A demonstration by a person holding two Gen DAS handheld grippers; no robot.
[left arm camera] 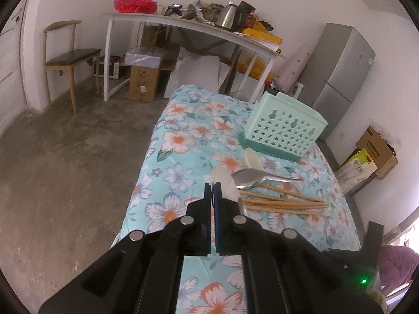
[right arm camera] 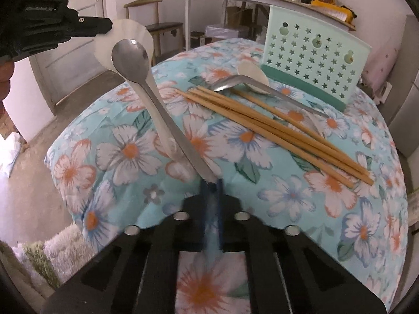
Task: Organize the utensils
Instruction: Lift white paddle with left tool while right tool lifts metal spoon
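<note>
Right tool (right arm camera: 212,183) clamped on steel spoon (right arm camera: 136,60) handle; left tool (left arm camera: 212,186) pinching flat white plastic scoop (right arm camera: 125,41). Bamboo chopsticks (right arm camera: 275,130) loose on floral cloth (right arm camera: 131,157).

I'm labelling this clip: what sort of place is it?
Probably a lived-in home room: grey two-door fridge, cluttered white table bearing a steel kettle, wooden chair.
</note>
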